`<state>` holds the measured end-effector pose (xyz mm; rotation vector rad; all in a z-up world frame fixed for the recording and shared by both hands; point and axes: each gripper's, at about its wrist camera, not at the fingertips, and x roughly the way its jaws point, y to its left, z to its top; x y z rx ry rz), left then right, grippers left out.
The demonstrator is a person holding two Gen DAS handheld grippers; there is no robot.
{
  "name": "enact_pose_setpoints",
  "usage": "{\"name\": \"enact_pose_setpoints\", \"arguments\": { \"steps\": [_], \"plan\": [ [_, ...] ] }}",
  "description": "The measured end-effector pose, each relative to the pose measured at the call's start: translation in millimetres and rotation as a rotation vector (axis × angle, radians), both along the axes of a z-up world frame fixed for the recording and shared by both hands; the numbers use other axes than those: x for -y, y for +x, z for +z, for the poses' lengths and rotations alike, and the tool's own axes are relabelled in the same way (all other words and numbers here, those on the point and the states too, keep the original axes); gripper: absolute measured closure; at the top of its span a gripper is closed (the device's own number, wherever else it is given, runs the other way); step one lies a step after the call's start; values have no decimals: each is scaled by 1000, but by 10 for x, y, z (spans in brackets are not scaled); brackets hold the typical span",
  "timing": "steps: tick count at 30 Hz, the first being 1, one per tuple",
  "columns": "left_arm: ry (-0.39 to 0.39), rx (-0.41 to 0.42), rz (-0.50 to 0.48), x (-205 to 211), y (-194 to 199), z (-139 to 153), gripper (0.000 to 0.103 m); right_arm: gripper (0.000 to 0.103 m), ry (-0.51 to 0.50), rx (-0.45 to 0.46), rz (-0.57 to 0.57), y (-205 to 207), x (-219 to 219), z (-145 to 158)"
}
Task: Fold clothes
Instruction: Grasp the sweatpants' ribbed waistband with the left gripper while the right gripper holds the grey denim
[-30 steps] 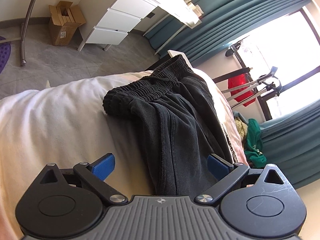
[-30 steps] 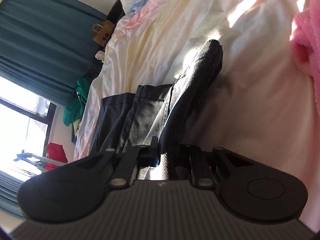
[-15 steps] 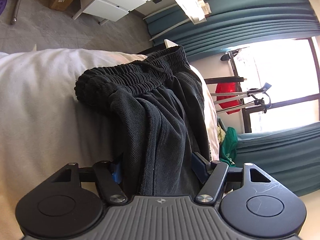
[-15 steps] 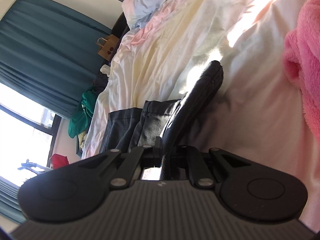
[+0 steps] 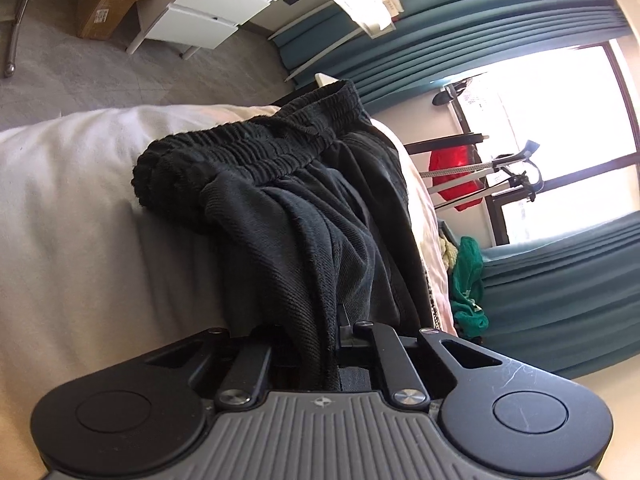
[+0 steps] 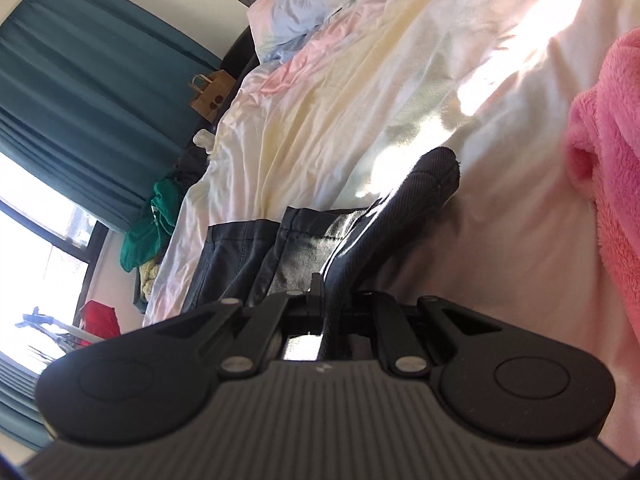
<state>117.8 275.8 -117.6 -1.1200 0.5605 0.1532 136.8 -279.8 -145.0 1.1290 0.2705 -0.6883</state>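
The left gripper (image 5: 320, 344) is clamped on a bunched fold of the black pants (image 5: 304, 216), whose waistband lies ahead on the bed (image 5: 72, 200). The right gripper (image 6: 332, 312) pinches another edge, hems ahead-left. With 2 grips set (judging by the loose heap), folding looks barely begun.

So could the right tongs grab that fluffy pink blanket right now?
Probably not yet. The right tongs are shut on the black shorts, so there is no room between them. The fluffy pink blanket lies off to the side on the bed, nothing blocking it, but the shorts must go first.
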Motion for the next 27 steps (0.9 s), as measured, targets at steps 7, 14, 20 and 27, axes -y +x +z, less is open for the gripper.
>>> {"name": "enact_pose_setpoints", "arguments": {
  "steps": [7,14,20,27],
  "plan": [
    [76,153,51,-39,-263,317,96,96,-82,52,-15,-95,-114,167],
    [115,162,45,-21,-345,465,96,96,-133,46,6,-144,-146,293],
    [190,157,54,60,213,965,96,96,-158,48,10,298,-107,538],
    [212,106,41,154,1795,1307,96,96,-304,3,66,1760,102,908]
  ]
}}
